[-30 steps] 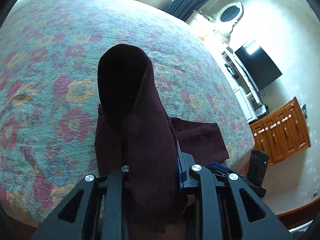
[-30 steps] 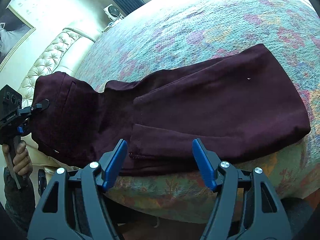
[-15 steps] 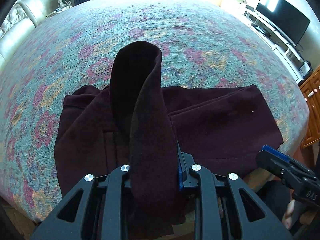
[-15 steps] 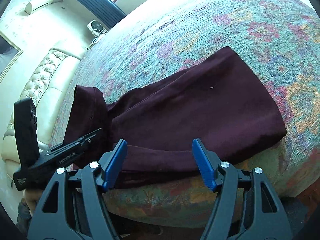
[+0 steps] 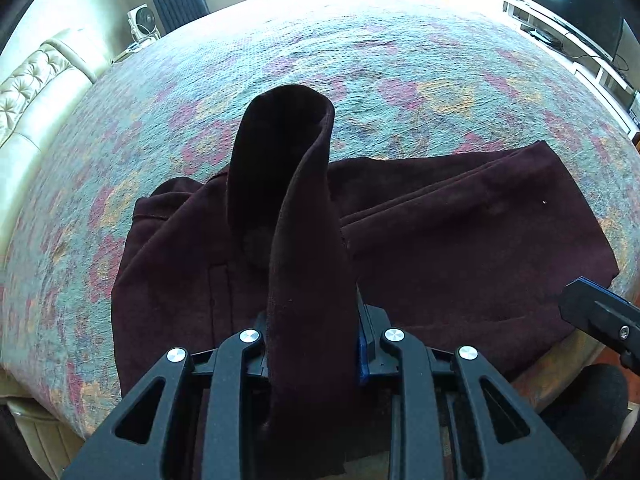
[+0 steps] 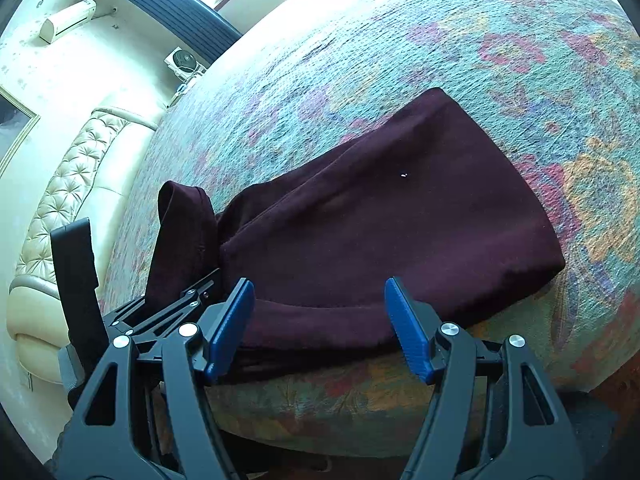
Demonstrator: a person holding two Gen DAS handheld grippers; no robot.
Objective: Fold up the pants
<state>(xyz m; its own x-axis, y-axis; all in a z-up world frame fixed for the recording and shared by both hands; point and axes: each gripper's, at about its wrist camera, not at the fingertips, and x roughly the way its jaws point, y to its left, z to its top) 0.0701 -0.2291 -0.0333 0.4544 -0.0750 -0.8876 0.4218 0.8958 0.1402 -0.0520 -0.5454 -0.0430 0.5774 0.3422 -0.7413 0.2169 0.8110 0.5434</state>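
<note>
Dark maroon pants [image 5: 460, 232] lie folded across the near edge of a floral bedspread [image 5: 360, 60]. My left gripper [image 5: 312, 336] is shut on one end of them, and the pinched cloth stands up in a loop [image 5: 288, 184] in front of the camera. In the right wrist view that raised end [image 6: 184, 240] sits at the left of the pants [image 6: 380, 220], with the left gripper [image 6: 180, 300] under it. My right gripper [image 6: 320, 320] is open just over the near hem, with nothing between its blue pads [image 6: 404, 328]. Its tip [image 5: 600, 316] shows at the right of the left wrist view.
The bedspread [image 6: 480, 20] drops off at the front edge under both grippers. A cream tufted sofa [image 6: 68, 184] stands to the left, with a small fan [image 5: 140, 24] behind it. A television [image 5: 572, 0] and a low shelf line the far right wall.
My left gripper has swung down and over with the cloth end, so the bed and the laid-out pants now fill its view. In the right wrist view the raised end has dropped and come closer.
</note>
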